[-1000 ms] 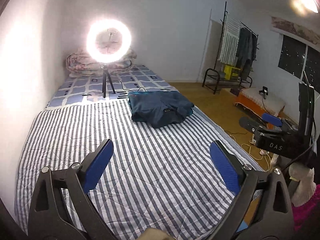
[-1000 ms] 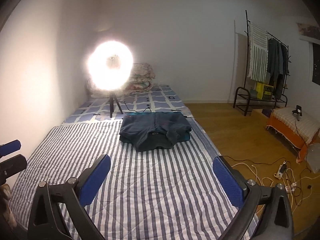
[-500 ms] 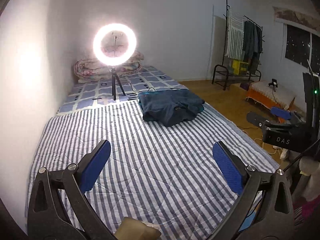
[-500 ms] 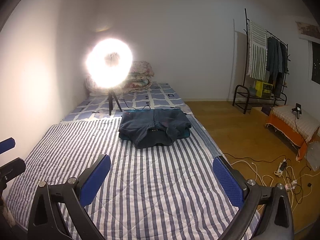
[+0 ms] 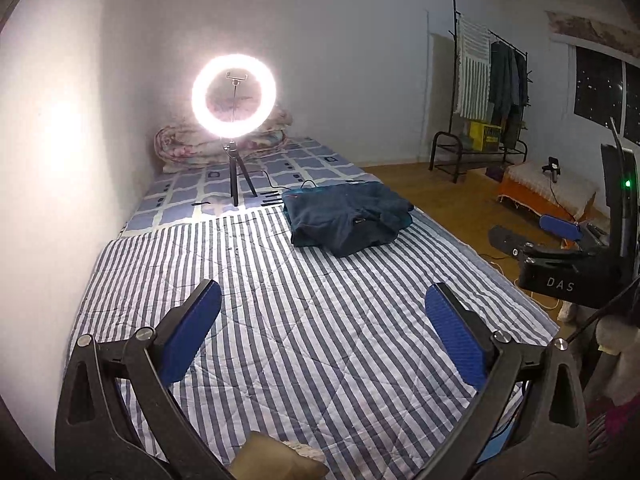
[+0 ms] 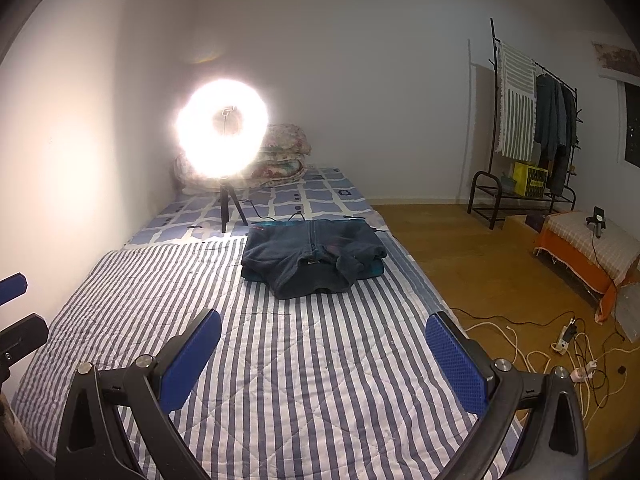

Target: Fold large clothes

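Left wrist view first: over by the wall a ring light (image 5: 233, 96) blazes on its little tripod, standing on the checked sheet ahead of rolled bedding (image 5: 180, 146). Sliding right, the dark blue garment (image 5: 347, 216) lies folded into a compact, lumpy block on the striped quilt (image 5: 280, 320), at the far end of the stripes near the bed's right edge. The left gripper (image 5: 322, 334) hovers above the near quilt, its blue pads spread wide with nothing between them, well apart from the garment. Off the right edge, the right gripper (image 5: 560, 228) shows from the side.

Right wrist view now: ring light (image 6: 222, 128) on the left, then the garment (image 6: 314, 254) dead ahead, a zip line running down its middle toward the camera, collar end nearest, sleeves tucked across the front. Its long axis runs across the bed, left to right. The right gripper (image 6: 323, 350) is spread wide too, empty. Farther right, a clothes rack (image 6: 524, 132) stands on the wooden floor.
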Action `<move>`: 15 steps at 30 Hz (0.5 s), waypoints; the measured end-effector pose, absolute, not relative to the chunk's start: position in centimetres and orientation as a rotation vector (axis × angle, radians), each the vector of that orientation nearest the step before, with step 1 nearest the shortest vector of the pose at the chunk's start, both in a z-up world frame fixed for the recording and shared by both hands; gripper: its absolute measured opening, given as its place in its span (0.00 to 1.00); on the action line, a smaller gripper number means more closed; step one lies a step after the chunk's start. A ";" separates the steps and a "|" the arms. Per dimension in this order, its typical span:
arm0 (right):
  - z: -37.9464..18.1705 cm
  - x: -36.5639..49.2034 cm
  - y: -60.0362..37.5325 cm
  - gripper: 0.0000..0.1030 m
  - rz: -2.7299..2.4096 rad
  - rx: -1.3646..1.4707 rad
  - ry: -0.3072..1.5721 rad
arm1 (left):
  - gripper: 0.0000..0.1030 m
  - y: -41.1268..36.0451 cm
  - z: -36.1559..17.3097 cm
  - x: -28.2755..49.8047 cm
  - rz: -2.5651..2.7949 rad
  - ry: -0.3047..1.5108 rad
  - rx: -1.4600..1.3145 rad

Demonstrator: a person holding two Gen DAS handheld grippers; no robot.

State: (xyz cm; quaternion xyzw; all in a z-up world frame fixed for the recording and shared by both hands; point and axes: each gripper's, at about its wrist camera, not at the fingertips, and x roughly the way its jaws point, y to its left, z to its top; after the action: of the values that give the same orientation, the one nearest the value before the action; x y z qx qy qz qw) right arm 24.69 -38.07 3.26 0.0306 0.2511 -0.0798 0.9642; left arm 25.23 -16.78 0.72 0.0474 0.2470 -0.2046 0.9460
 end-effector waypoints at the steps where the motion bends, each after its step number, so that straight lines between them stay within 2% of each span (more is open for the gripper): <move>1: 3.3 24.7 -38.1 1.00 -0.161 0.064 0.509 | 1.00 -16.7 0.7 25.3 -0.417 0.503 0.095; 15: 3.1 24.7 -38.1 1.00 -0.157 0.072 0.514 | 1.00 -16.7 1.0 25.1 -0.415 0.499 0.102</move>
State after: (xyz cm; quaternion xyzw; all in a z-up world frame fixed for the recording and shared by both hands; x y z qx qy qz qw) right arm 24.65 -38.15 3.11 0.0355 0.2539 -0.0775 0.9635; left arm 25.13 -16.69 0.96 0.0498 0.2450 -0.2036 0.9466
